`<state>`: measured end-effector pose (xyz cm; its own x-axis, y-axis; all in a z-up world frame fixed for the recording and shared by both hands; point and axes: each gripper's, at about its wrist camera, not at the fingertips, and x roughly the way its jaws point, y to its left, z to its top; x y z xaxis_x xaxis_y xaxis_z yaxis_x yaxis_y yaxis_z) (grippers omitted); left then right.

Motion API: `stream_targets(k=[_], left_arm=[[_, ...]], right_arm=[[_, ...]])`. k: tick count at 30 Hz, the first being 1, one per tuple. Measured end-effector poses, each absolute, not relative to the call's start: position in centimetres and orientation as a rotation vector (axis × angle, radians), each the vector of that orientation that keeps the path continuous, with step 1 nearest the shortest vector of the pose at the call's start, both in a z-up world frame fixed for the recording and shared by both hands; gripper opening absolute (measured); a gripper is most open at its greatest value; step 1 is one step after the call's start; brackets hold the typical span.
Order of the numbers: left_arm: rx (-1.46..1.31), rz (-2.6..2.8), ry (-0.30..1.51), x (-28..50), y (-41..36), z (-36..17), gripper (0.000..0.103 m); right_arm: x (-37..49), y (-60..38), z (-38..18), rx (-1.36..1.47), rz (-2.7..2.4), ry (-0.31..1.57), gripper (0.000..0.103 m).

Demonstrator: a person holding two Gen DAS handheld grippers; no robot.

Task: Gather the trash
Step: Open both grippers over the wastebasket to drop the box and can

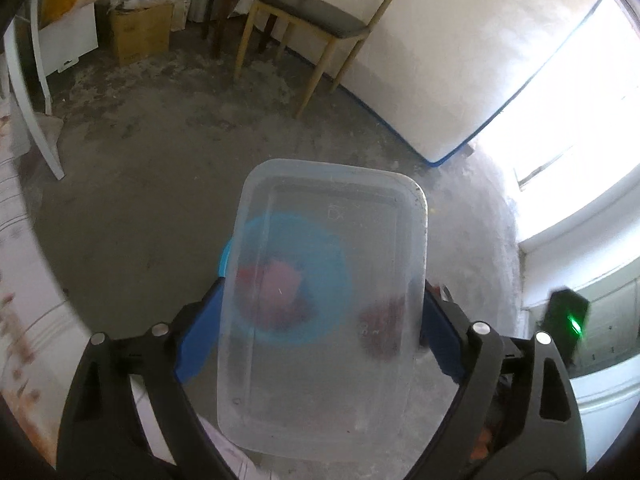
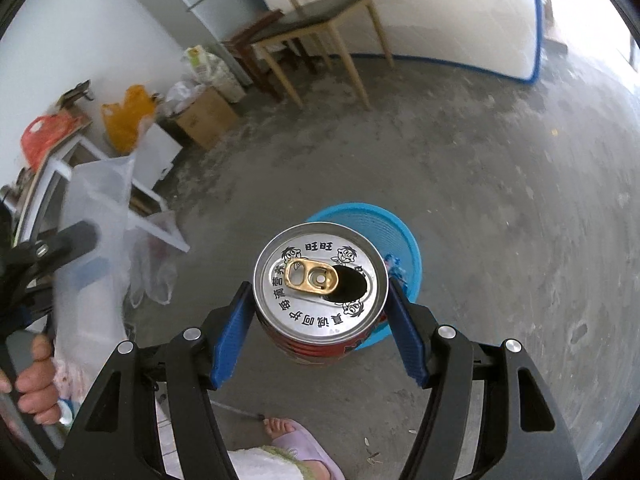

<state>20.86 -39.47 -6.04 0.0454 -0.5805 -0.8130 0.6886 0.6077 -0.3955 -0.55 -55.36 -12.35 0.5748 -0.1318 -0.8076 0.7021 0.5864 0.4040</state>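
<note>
Two hand-held grippers, left (image 1: 320,320) pinching clear tub (image 1: 324,296), right (image 2: 320,304) pinching opened can (image 2: 320,280), above blue basket (image 2: 396,232)

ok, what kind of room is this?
Looks like a lived-in home room, maybe a storage or utility corner. Bare concrete floor, a wooden chair against the wall, and a cardboard box and bags piled in the corner. A blue bin stands on the floor.
</note>
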Motion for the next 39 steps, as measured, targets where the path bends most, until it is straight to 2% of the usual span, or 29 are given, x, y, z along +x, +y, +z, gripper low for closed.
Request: stream_targets(k=[7, 12, 19, 29, 39], left_arm=[[0.069, -0.916, 1.295, 23.2, -43.9, -11.7, 0.089], [0.081, -0.922, 1.280, 22.9, -43.4, -11.9, 0.089], [0.025, -0.941, 1.167, 23.0, -39.1, -7.9, 0.089], [-0.011, -0.900, 0.995, 20.3, -27.6, -0.4, 0.090], [0.003, -0.806, 0.903, 16.3, -17.8, 1.4, 0.092]], right_arm=[[-1.2, -56.8, -15.1, 0.847, -0.573, 0.848, 0.064], [-1.5, -57.3, -15.9, 0.861, -0.581, 0.861, 0.064], [0.4, -57.8, -17.7, 0.843, -0.566, 0.908, 0.064], [6.8, -59.1, -23.2, 0.831, -0.554, 1.035, 0.064], [13.2, -60.9, -25.9, 0.877, -0.556, 1.047, 0.064]])
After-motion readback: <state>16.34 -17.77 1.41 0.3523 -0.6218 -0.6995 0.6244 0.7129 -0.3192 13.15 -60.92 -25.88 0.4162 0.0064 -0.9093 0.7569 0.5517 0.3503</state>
